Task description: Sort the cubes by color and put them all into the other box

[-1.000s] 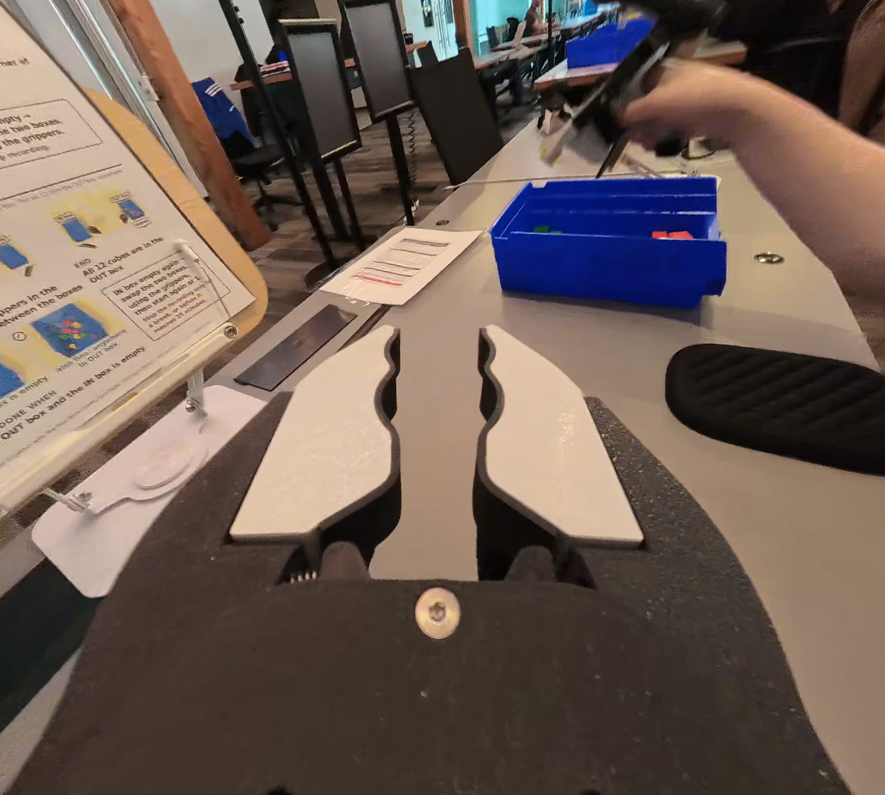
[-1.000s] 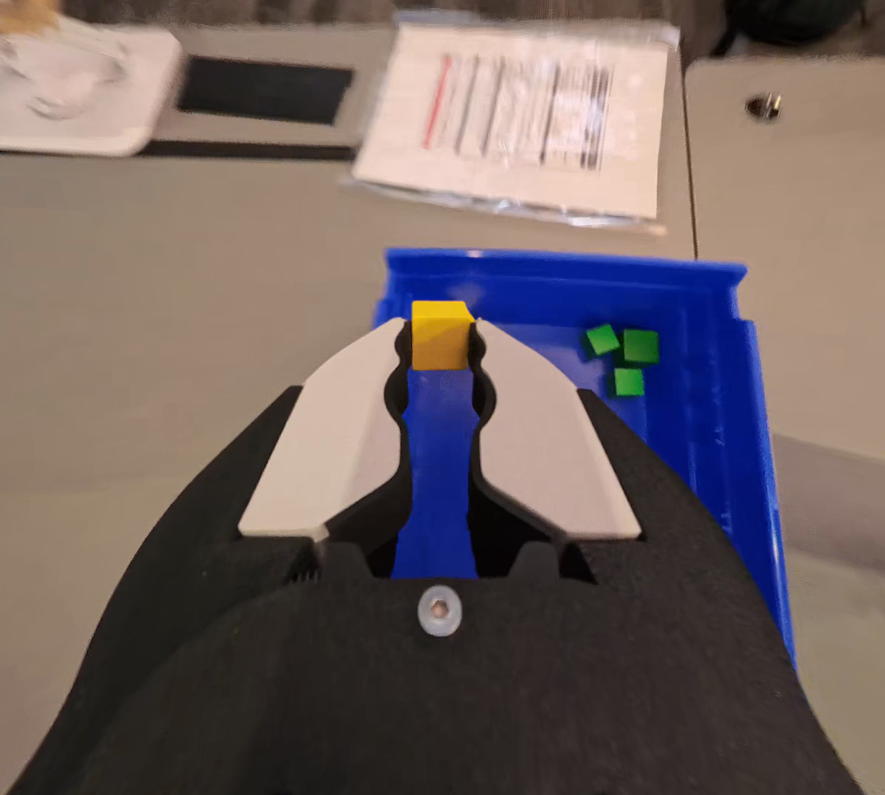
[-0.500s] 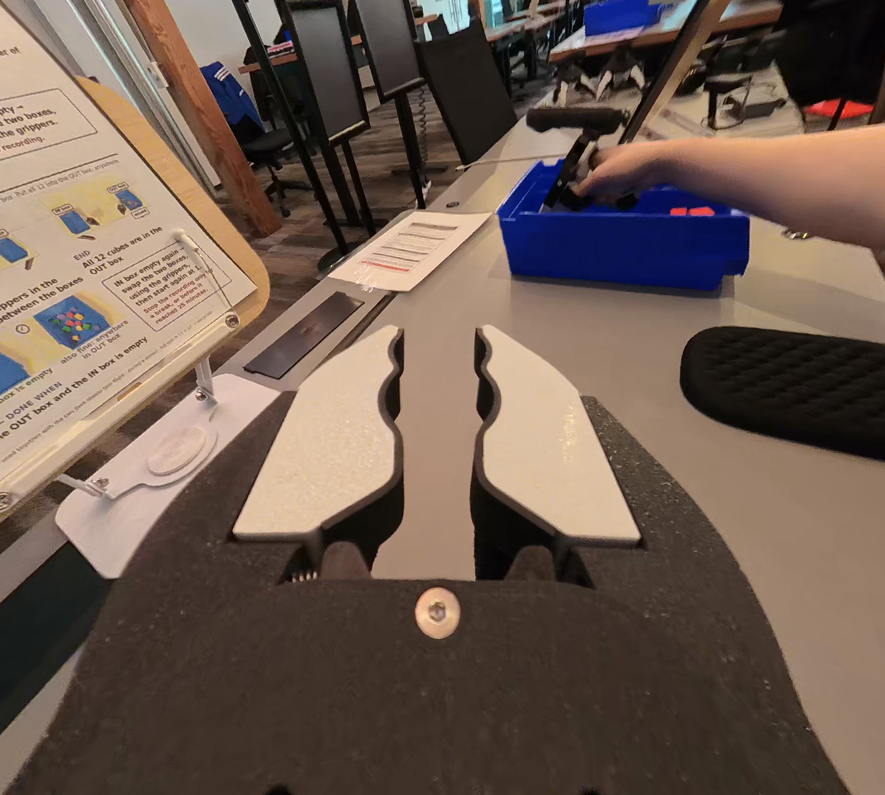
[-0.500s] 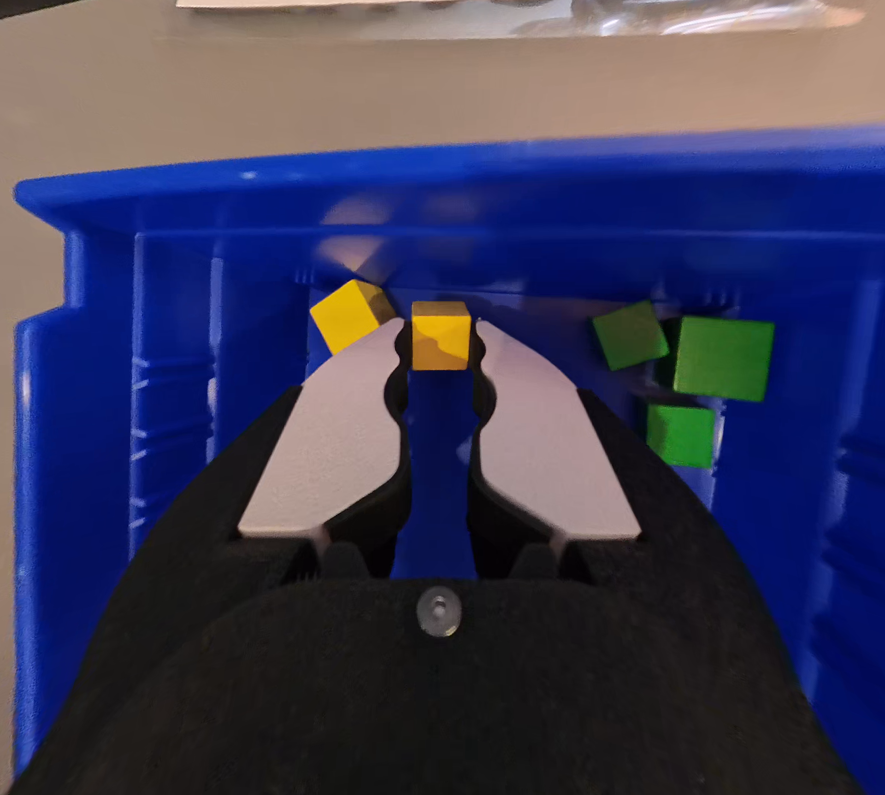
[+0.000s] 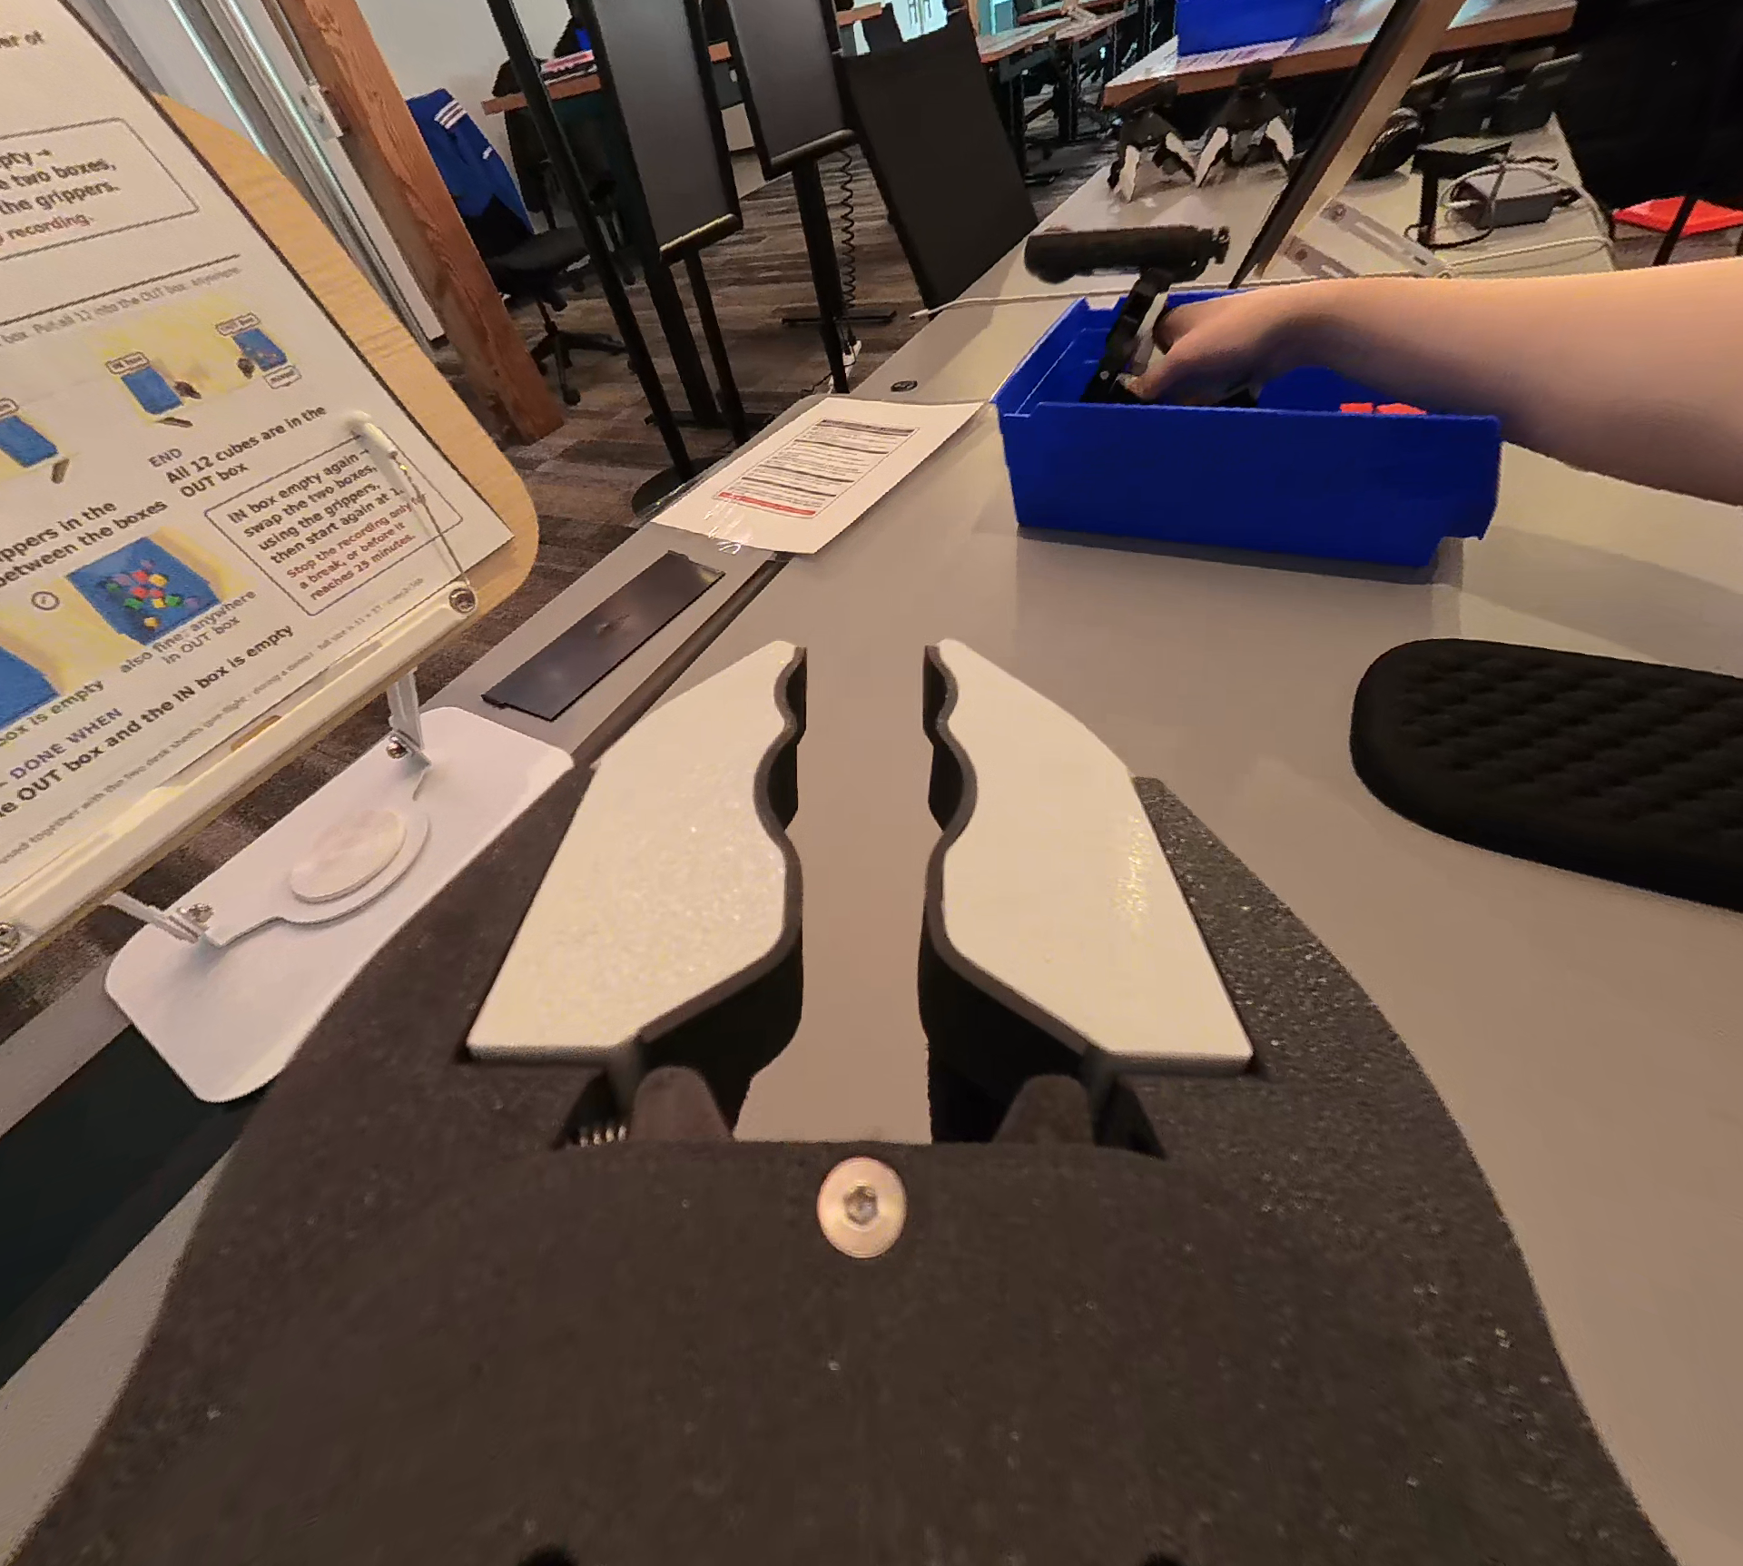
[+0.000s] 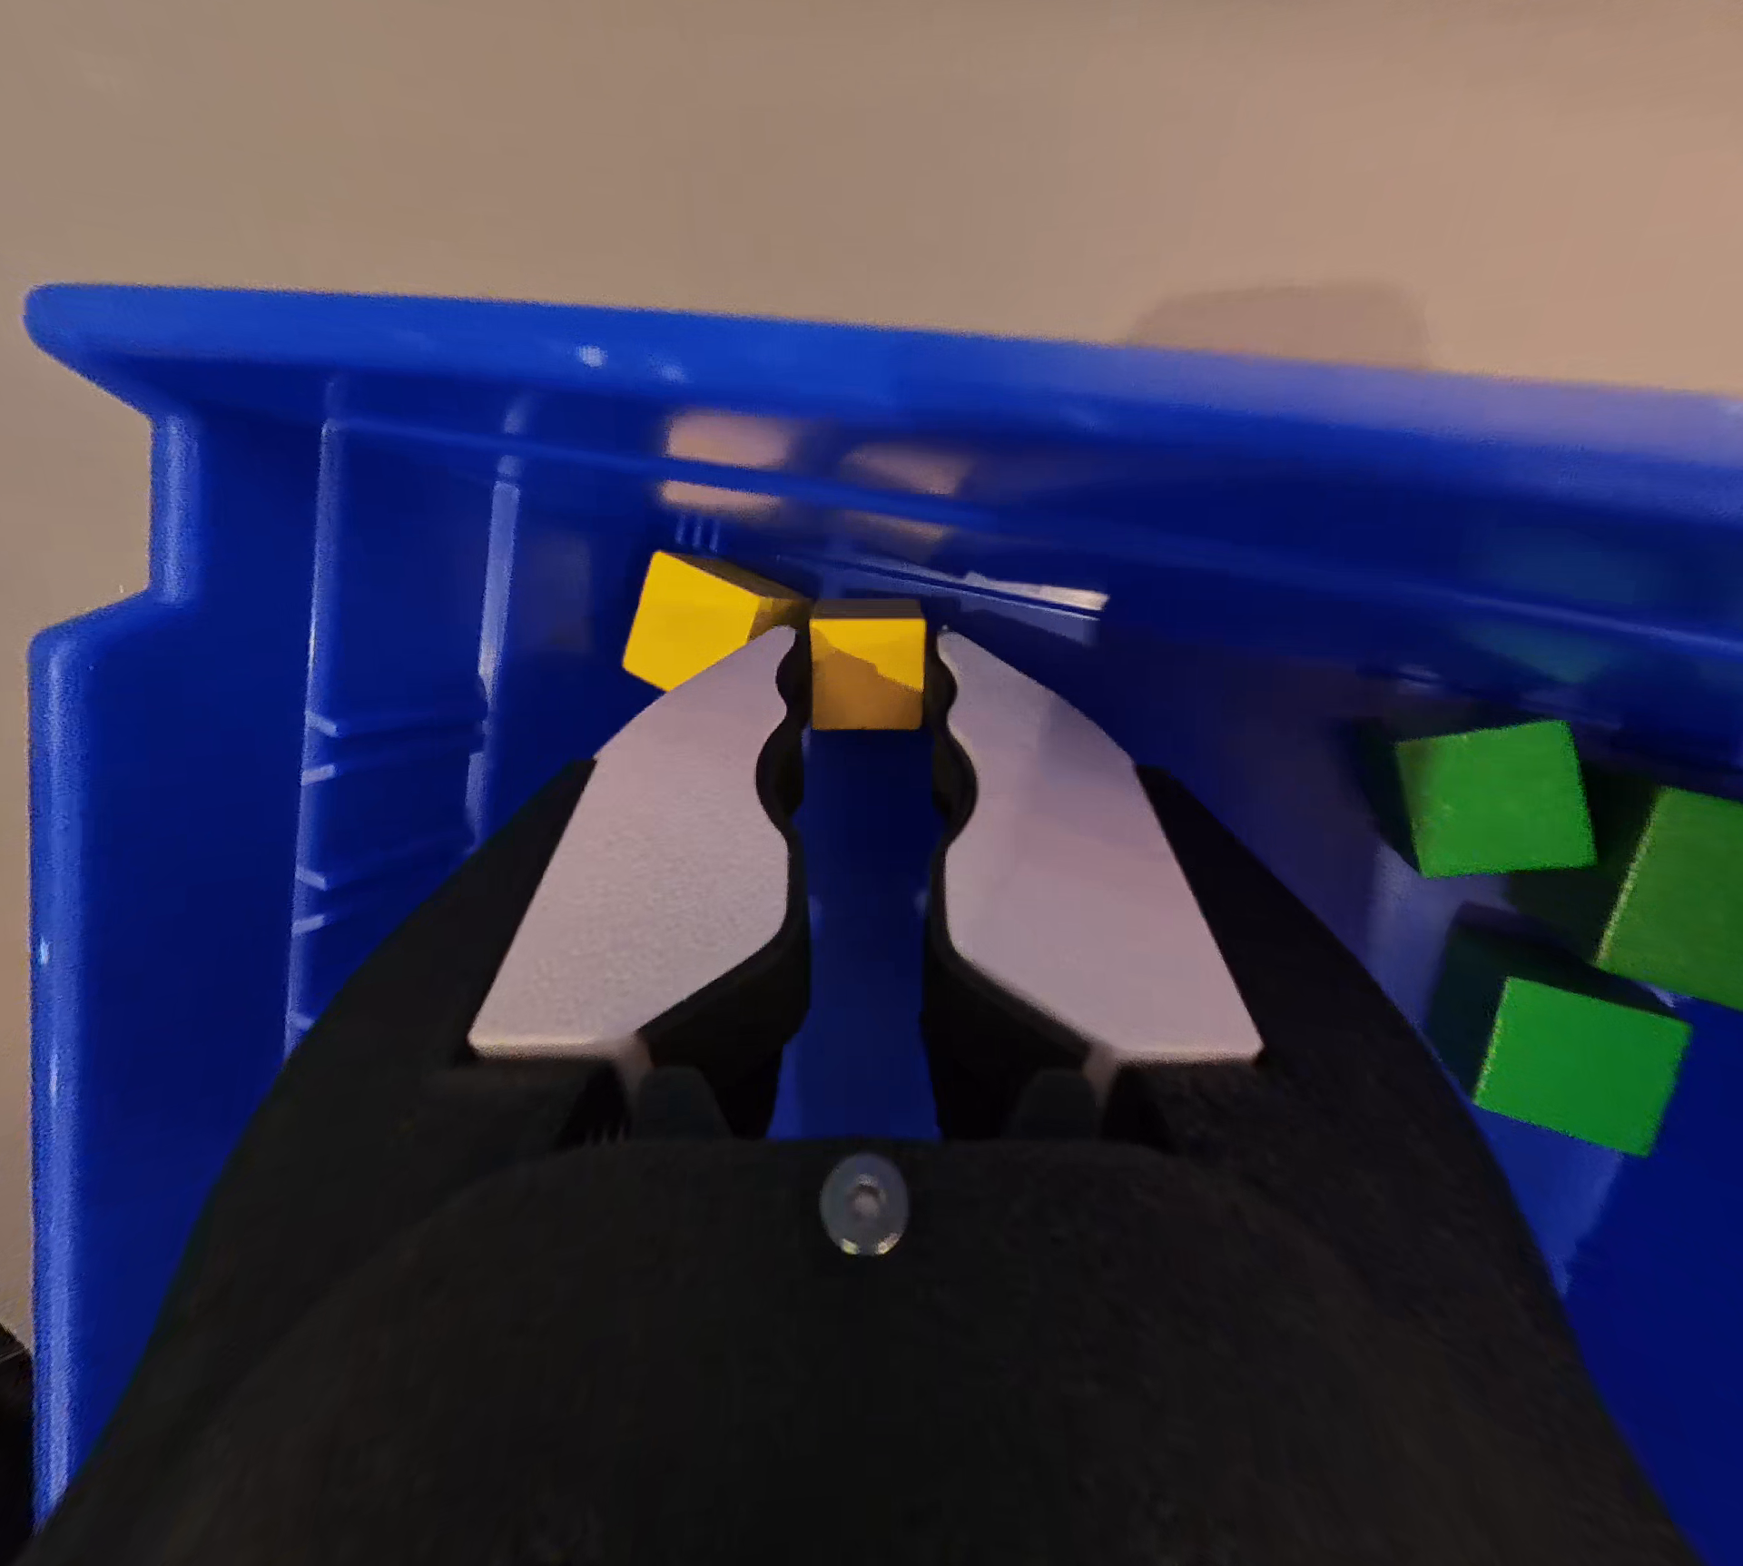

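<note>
My right gripper point(image 6: 866, 645) is shut on a yellow cube point(image 6: 866, 686) and holds it low inside the blue box point(image 6: 849, 408), close to its far wall. A second yellow cube point(image 6: 698, 620) lies just left of it, touching my left fingertip. Three green cubes point(image 6: 1495, 799) lie together at the box's right. In the left wrist view the blue box point(image 5: 1226, 483) stands far right on the grey table, with the hand-held right gripper point(image 5: 1122, 361) reaching into it and red cubes point(image 5: 1382, 409) showing over the rim. My left gripper point(image 5: 863, 672) is open and empty above the table.
An instruction board point(image 5: 189, 436) on a white stand is at the left table edge. A paper sheet in plastic point(image 5: 821, 474) lies left of the box. A black padded mat point(image 5: 1556, 766) lies at the right. A black plate point(image 5: 604, 644) is set into the table.
My right gripper has gone down into the blue box with the yellow cube, ending next to the other yellow cube by the far wall. My left gripper has stayed put.
</note>
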Action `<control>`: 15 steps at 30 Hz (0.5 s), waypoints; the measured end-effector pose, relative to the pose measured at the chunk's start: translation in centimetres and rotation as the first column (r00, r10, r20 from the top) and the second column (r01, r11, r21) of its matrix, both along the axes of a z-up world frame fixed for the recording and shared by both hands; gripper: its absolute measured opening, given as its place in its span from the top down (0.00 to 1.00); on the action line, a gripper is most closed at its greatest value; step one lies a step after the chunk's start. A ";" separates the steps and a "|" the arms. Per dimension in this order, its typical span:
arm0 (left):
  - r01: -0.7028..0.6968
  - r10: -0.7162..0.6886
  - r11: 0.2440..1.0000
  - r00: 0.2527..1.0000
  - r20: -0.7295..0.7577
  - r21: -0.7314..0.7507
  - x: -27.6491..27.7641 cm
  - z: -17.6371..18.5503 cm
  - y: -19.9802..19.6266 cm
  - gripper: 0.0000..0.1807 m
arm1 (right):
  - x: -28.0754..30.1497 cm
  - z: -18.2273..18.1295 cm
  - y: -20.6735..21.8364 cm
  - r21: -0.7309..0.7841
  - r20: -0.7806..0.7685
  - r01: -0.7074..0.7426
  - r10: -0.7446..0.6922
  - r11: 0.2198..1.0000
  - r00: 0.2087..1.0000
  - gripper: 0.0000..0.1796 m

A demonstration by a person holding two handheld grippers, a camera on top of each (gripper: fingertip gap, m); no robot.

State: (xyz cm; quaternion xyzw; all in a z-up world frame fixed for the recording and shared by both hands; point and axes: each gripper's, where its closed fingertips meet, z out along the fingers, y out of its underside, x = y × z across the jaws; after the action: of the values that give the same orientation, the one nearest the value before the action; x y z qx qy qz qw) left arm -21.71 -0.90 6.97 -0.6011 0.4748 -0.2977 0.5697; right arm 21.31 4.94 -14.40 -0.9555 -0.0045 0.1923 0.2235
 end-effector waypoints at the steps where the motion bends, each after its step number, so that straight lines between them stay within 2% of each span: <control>1: -0.006 0.006 1.000 1.000 -0.006 -0.002 0.0 -0.1 0.1 0.87 | -0.1 0.0 0.1 0.002 -0.002 0.005 -0.005 1.000 1.000 0.88; 3: -0.012 0.012 1.000 1.000 -0.018 -0.004 -0.1 -0.4 0.2 0.88 | -0.2 0.1 0.2 -0.009 -0.008 0.016 -0.016 1.000 1.000 0.86; 5: -0.023 0.024 1.000 0.999 -0.041 0.012 -0.4 -0.5 0.3 0.88 | 0.2 0.4 0.0 -0.022 0.019 0.027 -0.027 0.999 0.999 0.79; 8: -0.067 0.071 0.996 0.994 -0.078 0.051 -1.4 -0.1 0.7 0.89 | 0.9 2.0 -0.7 0.001 0.099 0.007 -0.007 1.000 0.995 0.79; 12: -0.145 0.150 0.986 0.987 -0.054 0.085 -3.8 2.2 1.2 0.89 | 1.4 7.0 -1.6 0.118 0.177 0.030 -0.051 0.993 0.983 0.80; 15: -0.279 0.281 0.958 0.959 -0.023 0.069 -7.3 3.8 2.4 0.90 | -0.3 12.4 -2.5 0.265 0.185 0.031 -0.082 0.964 0.979 0.80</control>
State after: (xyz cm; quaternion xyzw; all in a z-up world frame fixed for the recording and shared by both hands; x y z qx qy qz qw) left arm -29.04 1.52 10.73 -0.6481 0.4037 -0.1885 0.6176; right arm 21.01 2.40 -1.99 -0.9316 -0.0241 0.0895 0.3513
